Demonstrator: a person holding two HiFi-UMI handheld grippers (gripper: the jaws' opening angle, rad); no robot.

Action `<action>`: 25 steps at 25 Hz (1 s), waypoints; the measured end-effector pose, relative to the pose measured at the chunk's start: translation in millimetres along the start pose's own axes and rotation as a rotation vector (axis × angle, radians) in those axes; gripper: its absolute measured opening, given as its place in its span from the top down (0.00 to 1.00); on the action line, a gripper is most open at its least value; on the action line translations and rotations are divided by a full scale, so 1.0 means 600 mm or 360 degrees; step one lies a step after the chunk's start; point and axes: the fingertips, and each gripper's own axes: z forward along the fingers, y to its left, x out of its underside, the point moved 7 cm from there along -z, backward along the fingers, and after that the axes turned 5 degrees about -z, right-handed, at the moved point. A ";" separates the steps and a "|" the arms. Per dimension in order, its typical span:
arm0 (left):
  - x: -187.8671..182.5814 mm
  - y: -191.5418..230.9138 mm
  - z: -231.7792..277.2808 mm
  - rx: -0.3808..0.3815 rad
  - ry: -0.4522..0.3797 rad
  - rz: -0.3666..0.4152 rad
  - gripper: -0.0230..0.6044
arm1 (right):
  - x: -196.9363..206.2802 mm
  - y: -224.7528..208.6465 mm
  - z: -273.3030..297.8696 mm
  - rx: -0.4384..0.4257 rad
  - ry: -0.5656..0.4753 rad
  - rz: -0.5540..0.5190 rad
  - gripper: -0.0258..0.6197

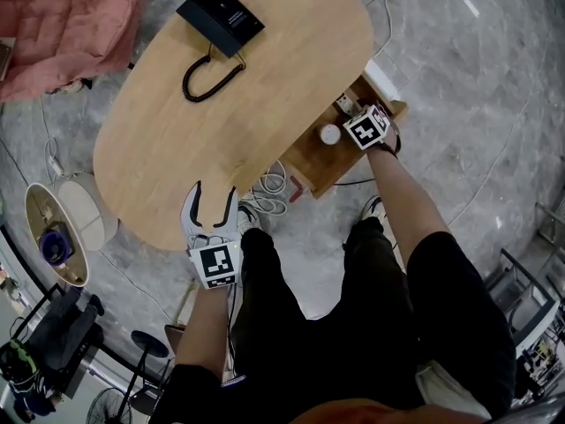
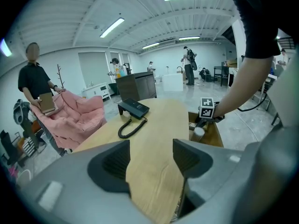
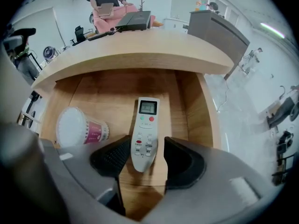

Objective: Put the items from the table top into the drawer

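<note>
The wooden desk (image 1: 265,87) is being seen from above. A black telephone (image 1: 221,16) with a curly cord is being kept on the desk's far end. It is the only thing lying on the desk's top.

A drawer (image 1: 313,162) is being held open at the desk's right side. Inside it, a white remote control (image 3: 145,134) is lying flat with its little screen pointing toward the desk. A small cup with a white lid (image 3: 81,127) is lying on its side in the drawer too, just beside the remote control and not touching it.

The right gripper (image 3: 144,148) is being held down into the drawer, pointing steeply down. Its jaws are being kept wide apart. The near end of the remote control is lying between them, and it is not being squeezed.

The left gripper (image 1: 214,193) is being held over the desk's near edge, well apart from the drawer. Its jaws are being kept apart as well, and only the desk's wood is being seen between them.
</note>
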 end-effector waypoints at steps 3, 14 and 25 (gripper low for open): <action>-0.003 -0.003 0.000 0.0011 0.0000 0.0002 0.49 | -0.003 0.001 -0.013 -0.0002 -0.0020 -0.0016 0.55; -0.037 -0.022 0.004 0.0108 0.0004 0.0091 0.49 | -0.019 -0.002 -0.164 0.0030 -0.0276 -0.0029 0.55; -0.116 -0.013 -0.009 0.0151 0.0001 0.0201 0.49 | -0.019 0.020 -0.430 0.0030 -0.0586 0.0045 0.57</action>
